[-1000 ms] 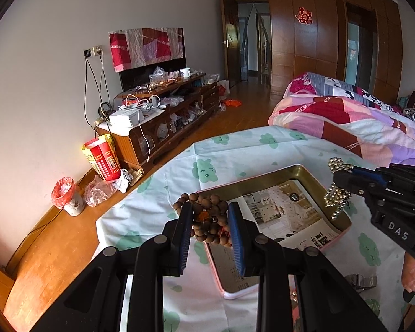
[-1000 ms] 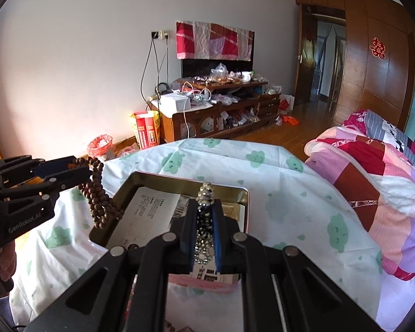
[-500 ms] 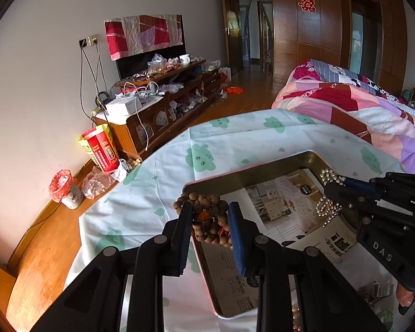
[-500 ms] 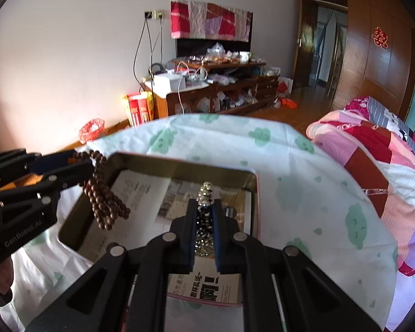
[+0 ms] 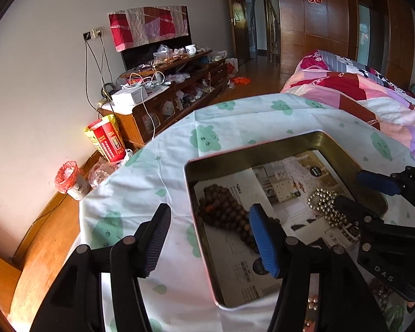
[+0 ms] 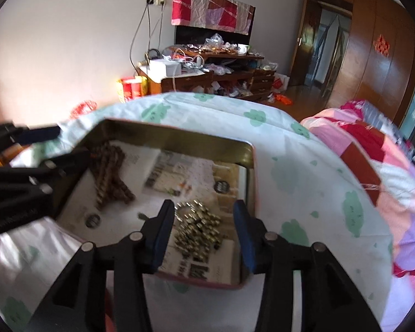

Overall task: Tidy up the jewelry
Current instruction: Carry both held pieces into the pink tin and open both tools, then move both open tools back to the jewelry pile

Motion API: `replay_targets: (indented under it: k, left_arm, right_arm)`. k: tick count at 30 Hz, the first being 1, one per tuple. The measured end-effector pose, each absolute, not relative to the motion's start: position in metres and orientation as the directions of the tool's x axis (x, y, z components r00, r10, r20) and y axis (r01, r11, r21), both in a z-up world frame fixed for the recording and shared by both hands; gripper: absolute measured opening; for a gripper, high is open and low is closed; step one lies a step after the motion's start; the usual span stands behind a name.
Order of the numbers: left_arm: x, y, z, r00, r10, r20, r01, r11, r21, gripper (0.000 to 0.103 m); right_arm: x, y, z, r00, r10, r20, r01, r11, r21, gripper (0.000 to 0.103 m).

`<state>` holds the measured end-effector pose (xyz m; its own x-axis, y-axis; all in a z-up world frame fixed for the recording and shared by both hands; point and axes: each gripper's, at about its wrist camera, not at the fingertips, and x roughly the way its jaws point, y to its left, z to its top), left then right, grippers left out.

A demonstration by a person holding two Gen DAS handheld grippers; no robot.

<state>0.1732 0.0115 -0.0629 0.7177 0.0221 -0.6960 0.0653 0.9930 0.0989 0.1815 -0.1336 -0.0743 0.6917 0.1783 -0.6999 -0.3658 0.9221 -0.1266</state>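
A shallow metal tin lined with printed paper sits on the green-patterned cloth. A brown wooden bead bracelet lies in the tin's left part, below my left gripper. The left jaws are opening, and the pads stand clear of the beads. A silver bead bracelet lies heaped in the tin's right part, between the pads of my right gripper. The right jaws are also opening and touch nothing. Each view shows the other gripper too: right gripper, left gripper, wooden beads, silver beads.
A few loose jewelry pieces lie on the cloth just in front of the tin. The table edge drops to a wooden floor on the left. A quilted bed is at the right, a cluttered cabinet at the back.
Both grippers sank toward the tin and their jaws spread. The wooden beads left the left pads and the silver beads left the right pads; both bracelets now lie on the paper.
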Motion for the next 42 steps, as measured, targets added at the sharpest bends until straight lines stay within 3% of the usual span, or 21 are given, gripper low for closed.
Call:
replay_targets:
  k: [17, 22, 26, 31, 33, 42]
  left_arm:
    - [0.146, 0.018, -0.082, 0.687, 0.001, -0.727, 0.052, 0.997, 0.051, 0.060]
    - [0.136, 0.021, -0.074, 0.693, 0.001, -0.721, 0.037, 0.999, 0.037, 0.060]
    - [0.118, 0.031, -0.056, 0.724, -0.002, -0.690, 0.011, 1.000, 0.009, 0.060]
    - [0.087, 0.034, -0.046, 0.736, 0.011, -0.677, 0.009, 1.000, 0.025, 0.060]
    - [0.078, 0.033, -0.049, 0.728, 0.011, -0.685, 0.017, 0.999, 0.034, 0.060]
    - [0.056, 0.007, -0.078, 0.672, -0.050, -0.739, 0.099, 0.995, 0.022, 0.060]
  right_arm:
    - [0.164, -0.133, -0.077, 0.664, 0.109, -0.740, -0.379, 0.902, -0.208, 0.048]
    - [0.161, -0.137, -0.077, 0.662, 0.121, -0.740, -0.377, 0.907, -0.189, 0.053]
    - [0.151, -0.142, -0.068, 0.696, 0.146, -0.703, -0.361, 0.917, -0.167, 0.070]
    - [0.120, -0.159, -0.041, 0.746, 0.177, -0.642, -0.326, 0.938, -0.120, 0.074]
    - [0.104, -0.171, -0.034, 0.765, 0.169, -0.621, -0.298, 0.948, -0.110, 0.081]
    - [0.062, -0.215, -0.069, 0.755, 0.081, -0.651, -0.172, 0.982, -0.078, 0.082]
